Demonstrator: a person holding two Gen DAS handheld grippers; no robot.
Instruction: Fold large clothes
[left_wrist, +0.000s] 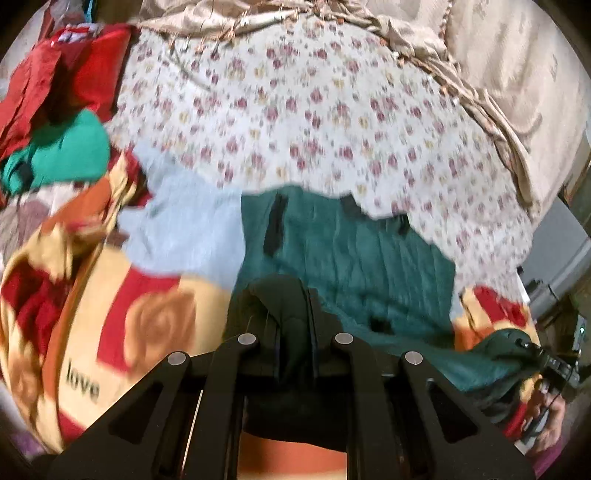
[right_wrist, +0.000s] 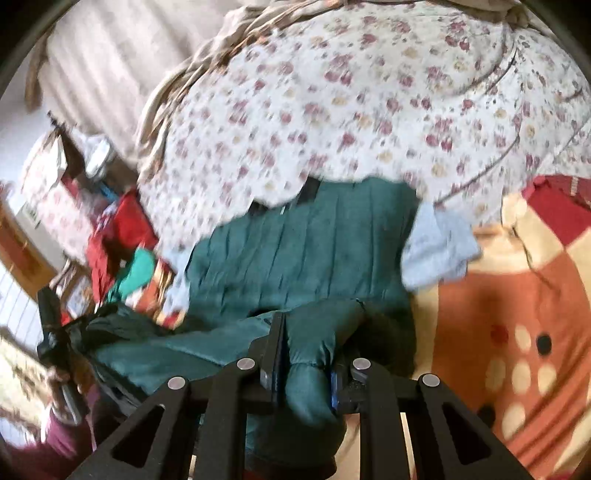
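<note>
A dark green padded garment (left_wrist: 354, 251) lies spread on the bed, its far end under the edge of a floral quilt (left_wrist: 314, 110). My left gripper (left_wrist: 295, 306) is shut on a fold of the green garment at its near edge. In the right wrist view the same green garment (right_wrist: 303, 247) fills the middle. My right gripper (right_wrist: 306, 354) is shut on a bunched fold of it. The left gripper (right_wrist: 55, 332) shows at the far left of that view, holding the other corner. The right gripper (left_wrist: 554, 365) shows at the right edge of the left wrist view.
A light blue cloth (left_wrist: 184, 236) lies beside the green garment, also in the right wrist view (right_wrist: 439, 247). A red, orange and cream blanket (left_wrist: 110, 332) covers the bed. Red clothes (left_wrist: 55, 81) and a bright green cloth (left_wrist: 62, 147) are piled at far left. Beige curtains (left_wrist: 517, 74) hang behind.
</note>
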